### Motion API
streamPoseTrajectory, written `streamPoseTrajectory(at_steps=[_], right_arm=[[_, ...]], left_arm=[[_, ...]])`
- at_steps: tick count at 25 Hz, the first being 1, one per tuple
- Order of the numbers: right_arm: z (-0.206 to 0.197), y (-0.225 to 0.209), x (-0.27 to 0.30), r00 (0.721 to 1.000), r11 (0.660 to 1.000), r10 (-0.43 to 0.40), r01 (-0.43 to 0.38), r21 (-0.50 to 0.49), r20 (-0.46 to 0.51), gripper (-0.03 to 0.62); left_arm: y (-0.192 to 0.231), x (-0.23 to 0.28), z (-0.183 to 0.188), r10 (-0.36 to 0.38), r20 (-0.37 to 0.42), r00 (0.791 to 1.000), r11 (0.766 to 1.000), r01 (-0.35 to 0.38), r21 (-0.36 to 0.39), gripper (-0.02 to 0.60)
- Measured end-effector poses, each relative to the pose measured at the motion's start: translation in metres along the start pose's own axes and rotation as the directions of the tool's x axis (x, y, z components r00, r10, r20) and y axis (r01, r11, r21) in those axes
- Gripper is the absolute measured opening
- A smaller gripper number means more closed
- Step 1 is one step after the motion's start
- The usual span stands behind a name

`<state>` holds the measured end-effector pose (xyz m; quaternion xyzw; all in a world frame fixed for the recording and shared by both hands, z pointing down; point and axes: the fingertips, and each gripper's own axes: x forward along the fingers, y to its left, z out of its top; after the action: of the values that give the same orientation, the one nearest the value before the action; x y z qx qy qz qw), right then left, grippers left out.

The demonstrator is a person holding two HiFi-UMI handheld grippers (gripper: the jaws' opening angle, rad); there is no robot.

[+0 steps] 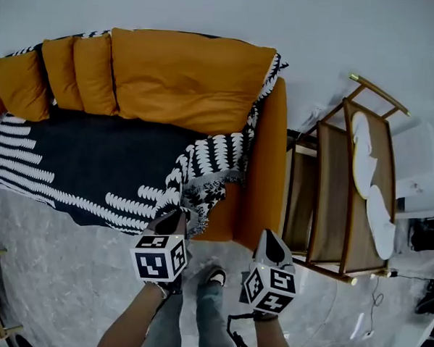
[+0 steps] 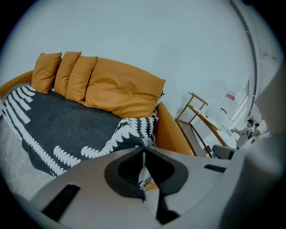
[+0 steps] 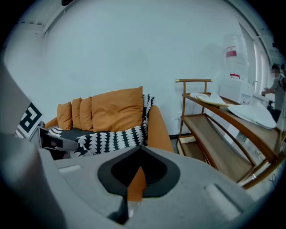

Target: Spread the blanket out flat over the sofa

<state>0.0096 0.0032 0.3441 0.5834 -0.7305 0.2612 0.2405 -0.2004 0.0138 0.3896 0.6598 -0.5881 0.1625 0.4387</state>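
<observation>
While my left gripper (image 1: 175, 216) is clamping a thin fold of the blanket (image 1: 94, 166) at its bunched corner, hanging off the sofa (image 1: 264, 172) front at twelve o'clock, my right gripper (image 1: 271, 239) is idling at three o'clock, jaws pressed together on nothing. I'm judging that tugging sideways on so slim a pinch risks it slipping out, leaving that corner crumpled.

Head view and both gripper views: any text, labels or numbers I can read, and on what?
No text reads clearly in any view.
Red label on the white container: too blurred to read.
Print on the white box: too small to read.
Square markers on the cubes: coded patterns, no letters.
</observation>
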Motion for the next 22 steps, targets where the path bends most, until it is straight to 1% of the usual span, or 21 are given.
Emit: streamPoseTrajectory(at_steps=[7,15,22], right_arm=[[-0.015,-0.017,-0.009,1.0,1.0,-0.008,0.008,0.027,0.013,0.005],[-0.026,-0.039,-0.023,1.0,0.998,-0.027,0.026,0.061,0.015,0.005],[-0.035,-0.059,-0.032,0.999,0.994,-0.049,0.048,0.094,0.008,0.005]], left_arm=[[-0.028,0.002,-0.019,-0.031,-0.016,0.999,0.999,0.032,0.043,0.014],[-0.06,0.002,-0.036,-0.058,-0.051,0.997,0.994,0.062,0.087,0.014],[-0.09,0.002,-0.057,-0.086,-0.1,0.991,0.988,0.098,0.12,0.014]])
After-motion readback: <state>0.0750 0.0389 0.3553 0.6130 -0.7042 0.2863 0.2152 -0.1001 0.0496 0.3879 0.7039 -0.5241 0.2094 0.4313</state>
